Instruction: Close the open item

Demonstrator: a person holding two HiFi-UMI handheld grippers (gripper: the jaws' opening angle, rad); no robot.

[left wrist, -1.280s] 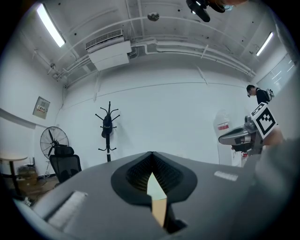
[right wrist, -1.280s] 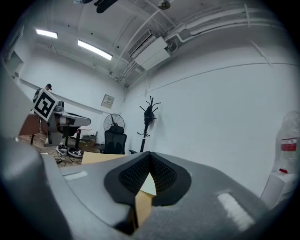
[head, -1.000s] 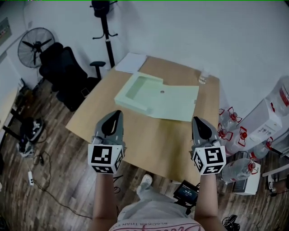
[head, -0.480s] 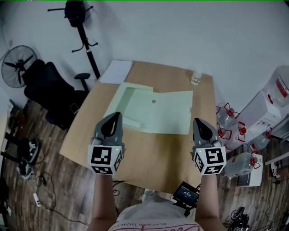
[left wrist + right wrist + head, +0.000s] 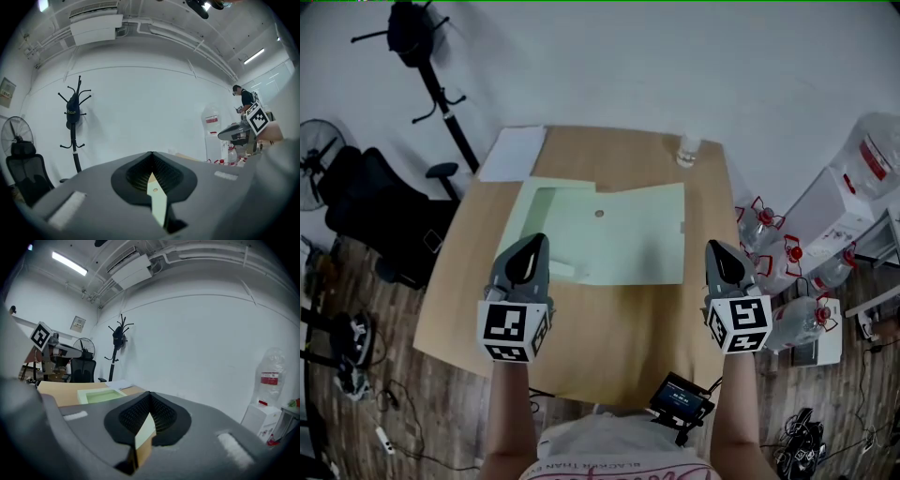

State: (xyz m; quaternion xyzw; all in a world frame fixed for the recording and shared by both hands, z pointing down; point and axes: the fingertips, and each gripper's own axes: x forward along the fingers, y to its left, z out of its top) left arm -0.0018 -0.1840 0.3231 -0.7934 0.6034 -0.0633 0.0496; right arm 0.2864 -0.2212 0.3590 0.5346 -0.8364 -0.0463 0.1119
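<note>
Over the last second the head view swings round, so that the light wooden desk (image 5: pixel 609 328) goes from lying askew to sitting almost square in front of the person. The flat pale green cardboard box (image 5: pixel 628 239) now lies about midway between the two grippers instead of off to the left. The box itself is unchanged. It still lies open on the far half of the desk, its shallow tray half (image 5: pixel 546 217) to the left and its flat lid panel (image 5: pixel 647 234), with a small round hole, spread out to the right.

The left gripper (image 5: pixel 539 240) and the right gripper (image 5: pixel 714 247) keep their places, held up side by side and well apart over the near part of the desk. In each gripper view the fingers are clenched tip to tip with nothing between them, and both look level across the room, not down at the box.

A white paper sheet (image 5: pixel 511 153) and a small clear plastic bottle (image 5: pixel 686 150) stand at the far edge of the desk, clear of the box.

This looks like the person squaring up to the work, and the closing itself is not yet begun. The next move probably calls for a gripper to reach the lid's free right edge and fold it over onto the tray.
</note>
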